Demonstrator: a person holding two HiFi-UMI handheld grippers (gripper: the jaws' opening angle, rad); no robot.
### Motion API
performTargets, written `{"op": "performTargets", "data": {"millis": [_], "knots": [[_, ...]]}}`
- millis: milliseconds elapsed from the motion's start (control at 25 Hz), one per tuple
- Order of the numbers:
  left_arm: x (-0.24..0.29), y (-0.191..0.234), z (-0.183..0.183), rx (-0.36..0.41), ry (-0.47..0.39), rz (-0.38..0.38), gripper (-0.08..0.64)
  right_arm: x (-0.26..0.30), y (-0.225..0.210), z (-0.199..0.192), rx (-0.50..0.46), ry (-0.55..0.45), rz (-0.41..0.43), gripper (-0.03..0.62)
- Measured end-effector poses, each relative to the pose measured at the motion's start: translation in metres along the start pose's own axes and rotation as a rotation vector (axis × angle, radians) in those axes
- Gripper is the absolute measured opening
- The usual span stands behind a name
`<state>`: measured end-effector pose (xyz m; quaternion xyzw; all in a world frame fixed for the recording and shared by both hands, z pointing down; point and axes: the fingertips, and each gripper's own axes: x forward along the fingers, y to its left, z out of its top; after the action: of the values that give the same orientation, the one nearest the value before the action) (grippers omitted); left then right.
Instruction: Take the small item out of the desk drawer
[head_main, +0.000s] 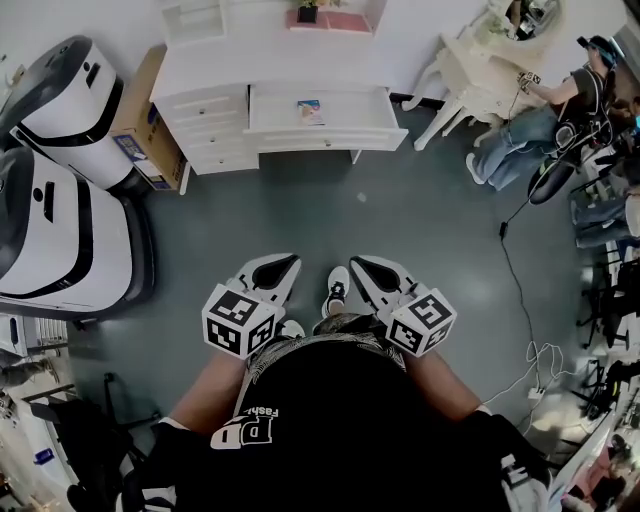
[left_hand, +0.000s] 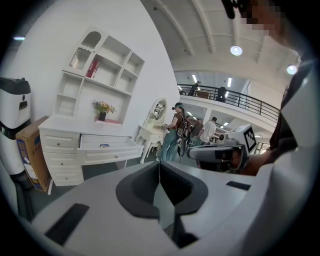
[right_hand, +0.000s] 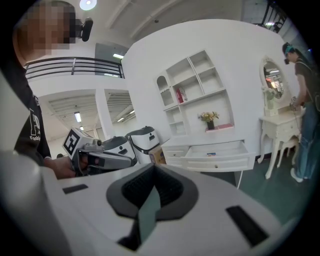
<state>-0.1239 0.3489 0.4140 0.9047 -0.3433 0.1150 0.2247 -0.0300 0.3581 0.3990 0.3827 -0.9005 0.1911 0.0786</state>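
Small item: a flat printed piece (head_main: 310, 111) on the drawer floor, just left of the drawer's middle and apart from all four walls. Too small to tell its long axis.
Drawer: the drawer (head_main: 325, 140) is pulled out from the desk's front edge, with its front panel toward the person.
Desk: the white desk (head_main: 210, 70) stands against the wall, with a stack of closed drawers at its left end.
Direction: the item lies straight ahead of both grippers, well apart from them across bare floor (head_main: 400, 210). The coming move is judged to be a walk forward, not a reach.
Nearer hand: little to choose. The item sits between the two gripper lines, slightly toward the left one.
Left gripper: the left gripper (head_main: 285, 266) is held low before the body, pads pressed together with nothing between them.
Right gripper: the right gripper (head_main: 362, 266) is level with the left, tips meeting and likewise empty.
Head view only: it looks down into the drawer, showing the item's place relative to the walls.
Gripper views only: they look nearly level, so the item (right_hand: 211, 154) shows as a sliver above the front panel. They also show the shelf unit (right_hand: 197, 85) above the desk, and each shows the other gripper alongside.
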Motion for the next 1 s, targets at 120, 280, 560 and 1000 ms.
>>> {"op": "performTargets", "data": {"millis": [120,280,560,1000], "knots": [[0.007,0.006,0.001,-0.011,0.009,0.011,0.015,0.008,-0.012,0.004,0.012,-0.010,0.001,0.009],[0.018,0.017,0.014,-0.065,-0.006,0.006,0.015,0.018,-0.026,0.017,0.010,-0.030,0.013,0.009],[0.056,0.030,0.036,-0.059,0.006,0.017,0.015,0.031,-0.071,0.033,0.026,-0.030,0.005,0.009],[0.122,0.058,0.076,-0.051,0.020,0.042,0.015,0.062,-0.141,0.065,0.029,-0.031,0.031,0.009]]}}
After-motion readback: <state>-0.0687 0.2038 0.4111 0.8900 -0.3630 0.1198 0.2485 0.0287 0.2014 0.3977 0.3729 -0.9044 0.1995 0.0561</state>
